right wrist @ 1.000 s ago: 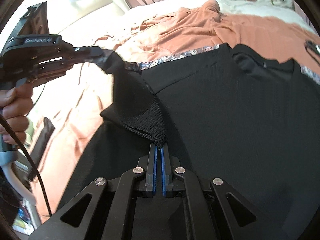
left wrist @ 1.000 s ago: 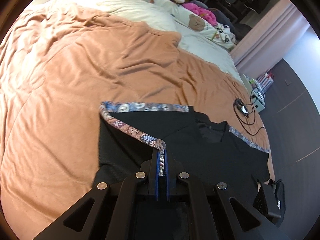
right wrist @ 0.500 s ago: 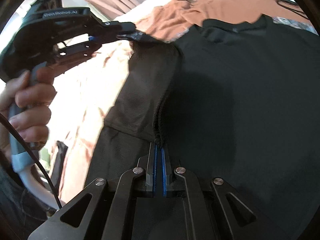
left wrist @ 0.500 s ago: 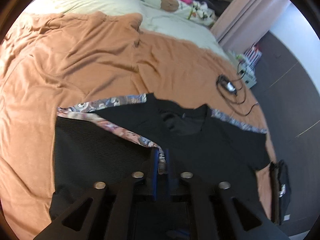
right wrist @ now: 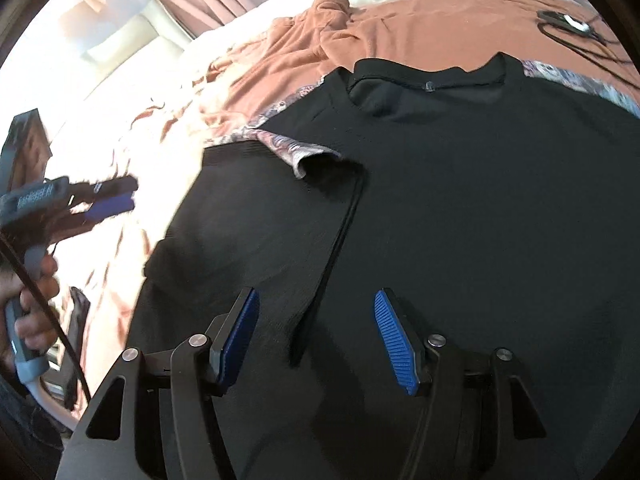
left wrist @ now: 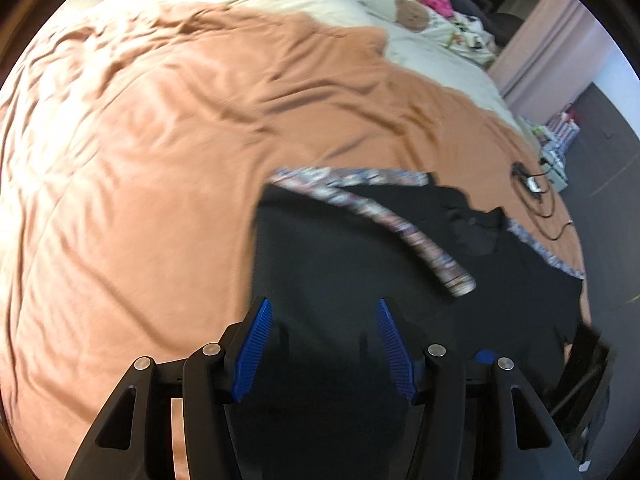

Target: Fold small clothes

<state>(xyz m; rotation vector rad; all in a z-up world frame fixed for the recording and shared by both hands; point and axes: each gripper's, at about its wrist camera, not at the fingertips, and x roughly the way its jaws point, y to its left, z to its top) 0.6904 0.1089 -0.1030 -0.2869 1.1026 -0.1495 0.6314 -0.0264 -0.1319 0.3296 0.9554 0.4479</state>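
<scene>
A black T-shirt [left wrist: 360, 248] with patterned sleeve trim [left wrist: 420, 244] lies flat on the orange blanket; it also shows in the right wrist view [right wrist: 460, 220]. Its left side is folded inward, with the patterned sleeve edge [right wrist: 288, 148] lying on the black front. My left gripper [left wrist: 324, 344] is open and empty just above the shirt's folded part. My right gripper [right wrist: 316, 336] is open and empty over the folded edge [right wrist: 336, 248]. The left gripper also shows at the left of the right wrist view [right wrist: 108, 200], off the shirt.
The orange blanket [left wrist: 160, 160] covers most of the bed, with a cream sheet and soft toys [left wrist: 412, 12] at the far end. A black cable with a small device [left wrist: 532, 184] lies on the blanket right of the shirt. A dark object [left wrist: 584, 364] sits at the bed's right edge.
Both grippers have opened and let go of the shirt's left side, which now lies folded over the front. The left gripper has drawn back to the left.
</scene>
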